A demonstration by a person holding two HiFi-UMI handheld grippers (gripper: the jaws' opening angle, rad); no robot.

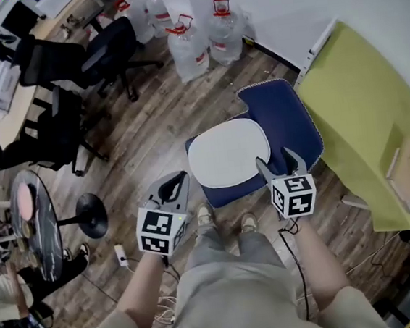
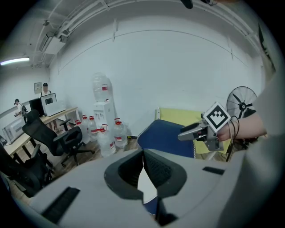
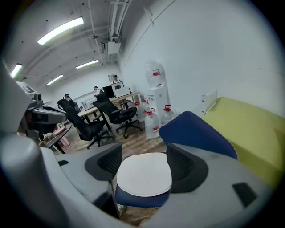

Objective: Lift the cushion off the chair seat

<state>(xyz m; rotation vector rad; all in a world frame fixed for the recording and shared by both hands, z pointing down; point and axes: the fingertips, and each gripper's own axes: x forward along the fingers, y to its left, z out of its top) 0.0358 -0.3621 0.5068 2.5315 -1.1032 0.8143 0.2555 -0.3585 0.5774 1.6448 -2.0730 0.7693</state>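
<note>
White cushion [image 1: 226, 152] on chair [image 1: 288, 122]; jugs [image 1: 188, 48] behind, yellow table [image 1: 359, 107] beside; left gripper [image 1: 181, 177] clenched, right gripper [image 1: 277, 161] released.

The left gripper [image 2: 143, 156] fills the near foreground. Its dark ridged pads meet at the tips with nothing clamped, and a sliver of white cushion [image 2: 147, 186] shows through the wedge below them. Beyond stands the blue chair back [image 2: 164, 138], with a yellow-green cover [image 2: 180, 116] behind it. At the right, a hand [image 2: 245, 129] holds the right gripper [image 2: 183, 134] by the chair back's right edge. Far left, water jugs [image 2: 107, 136] cluster around a dispenser [image 2: 102, 109], near black office chairs [image 2: 62, 138].
</note>
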